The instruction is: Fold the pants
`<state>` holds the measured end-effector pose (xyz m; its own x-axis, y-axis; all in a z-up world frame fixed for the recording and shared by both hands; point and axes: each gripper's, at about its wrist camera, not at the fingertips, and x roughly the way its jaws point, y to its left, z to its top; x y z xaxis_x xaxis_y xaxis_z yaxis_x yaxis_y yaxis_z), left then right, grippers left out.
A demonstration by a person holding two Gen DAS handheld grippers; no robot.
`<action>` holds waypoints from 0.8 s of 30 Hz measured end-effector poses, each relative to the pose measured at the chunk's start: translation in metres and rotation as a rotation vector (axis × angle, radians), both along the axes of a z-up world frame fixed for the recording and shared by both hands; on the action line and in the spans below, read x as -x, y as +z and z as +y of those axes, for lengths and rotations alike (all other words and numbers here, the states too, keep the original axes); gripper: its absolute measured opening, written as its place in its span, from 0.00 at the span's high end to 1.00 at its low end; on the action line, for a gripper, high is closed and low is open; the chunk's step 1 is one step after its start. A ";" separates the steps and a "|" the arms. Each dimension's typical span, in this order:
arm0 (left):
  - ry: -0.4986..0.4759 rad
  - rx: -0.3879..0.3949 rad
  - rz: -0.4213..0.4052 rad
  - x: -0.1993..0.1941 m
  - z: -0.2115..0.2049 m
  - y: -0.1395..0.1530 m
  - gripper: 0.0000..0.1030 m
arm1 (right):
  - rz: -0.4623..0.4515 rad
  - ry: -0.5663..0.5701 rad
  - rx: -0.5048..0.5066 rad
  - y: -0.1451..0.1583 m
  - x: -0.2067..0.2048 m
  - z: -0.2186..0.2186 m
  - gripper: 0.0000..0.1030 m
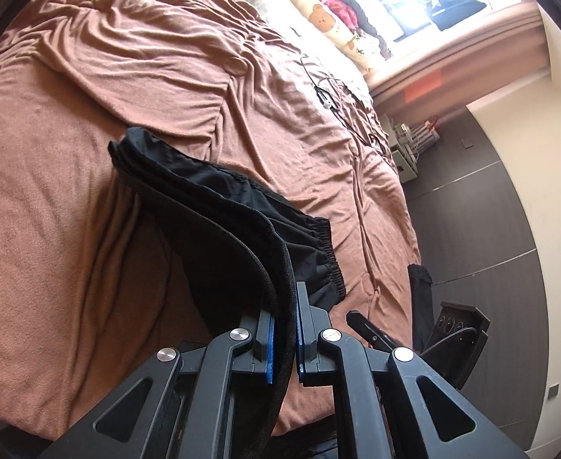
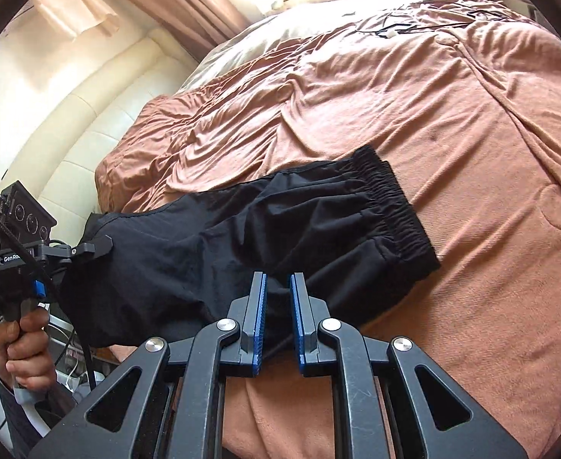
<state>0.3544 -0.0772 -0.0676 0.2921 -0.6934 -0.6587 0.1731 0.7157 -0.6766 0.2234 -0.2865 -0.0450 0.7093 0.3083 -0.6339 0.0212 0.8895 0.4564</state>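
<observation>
Both claws are pinching the pants. Left claw [image 1: 284,338] is clamping a hemmed edge of the pants [image 1: 219,206] between its blue pads [image 1: 268,348]; the fabric is arching up from the pads and draping back down onto the bed [image 1: 70,176]. Right claw [image 2: 278,323] is pressing together on a bunched fold of the pants [image 2: 242,229], blue pads [image 2: 258,325] gripping black cloth with only a narrow gap between them.

Pants are lying partly on the bed [image 2: 472,134], near its front edge, with the elastic waistband [image 2: 391,206] flat on the brown blanket and farthest from the left claw. The opposite end is hanging lifted off the bed, past its edge.

In the right wrist view the left claw [image 2: 102,246] is sitting at the lifted end of the pants, held by a hand [image 2: 24,348] on its handle. In the left wrist view the right claw [image 1: 368,331] is showing just off the bed's edge, beside the waistband [image 1: 326,252].

Cables [image 1: 330,99] are lying on the bed well beyond the pants, toward the pillows [image 1: 334,15].
</observation>
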 end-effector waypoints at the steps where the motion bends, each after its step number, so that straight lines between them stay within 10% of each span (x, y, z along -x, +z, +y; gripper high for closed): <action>1: -0.010 -0.004 -0.004 -0.001 -0.007 0.003 0.92 | 0.000 -0.008 -0.012 -0.001 0.006 -0.005 0.90; 24: -0.227 -0.122 0.079 -0.024 -0.177 -0.046 0.91 | 0.019 -0.175 -0.156 -0.010 0.067 -0.086 0.90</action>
